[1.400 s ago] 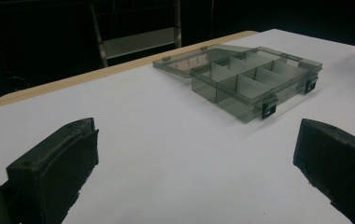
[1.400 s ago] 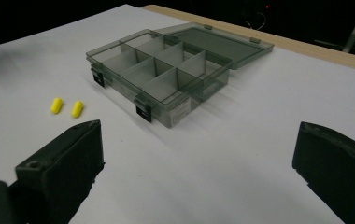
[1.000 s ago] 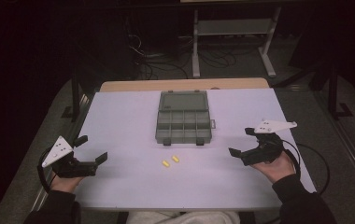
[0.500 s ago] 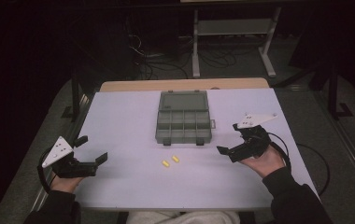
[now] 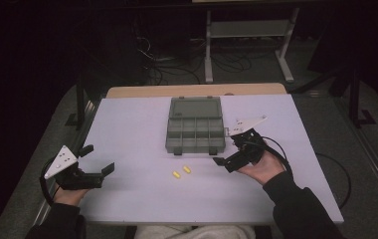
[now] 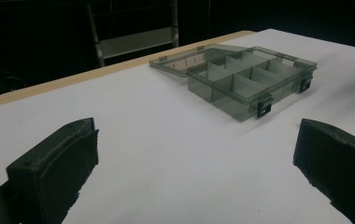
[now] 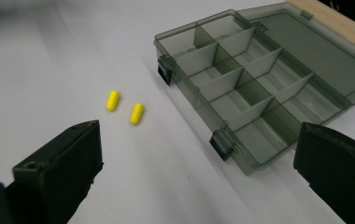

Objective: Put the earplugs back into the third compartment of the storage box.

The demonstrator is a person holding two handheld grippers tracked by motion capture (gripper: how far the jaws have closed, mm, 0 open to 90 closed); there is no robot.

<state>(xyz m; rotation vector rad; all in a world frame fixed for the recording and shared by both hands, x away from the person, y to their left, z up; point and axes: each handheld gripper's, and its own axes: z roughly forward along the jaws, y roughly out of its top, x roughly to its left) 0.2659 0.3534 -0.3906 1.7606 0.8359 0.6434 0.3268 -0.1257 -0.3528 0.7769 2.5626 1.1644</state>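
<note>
We judge the work to be at its start: two yellow capsules lie loose on the white table [image 5: 127, 124], just in front of the box [image 5: 195, 130], and none is in a compartment yet. The box stands open, lid folded flat to the rear, compartments empty as far as we can see.

Count:
- Capsules: two, capsule A [image 7: 112, 100] and capsule B [image 7: 137, 113], side by side, not touching
- Box: one, with eight compartments in two rows of four, and two front latches
- Grippers: two

Tool state: our right gripper [image 5: 231, 149] has its jaws spread, holds nothing, and sits just right of the capsules, near the box's front right corner. Our left gripper [image 5: 97, 159] also has its jaws spread and empty, well apart from the capsules at the table's left edge.

Left to do, as we judge it: pick up each capsule and place it in the box
</note>
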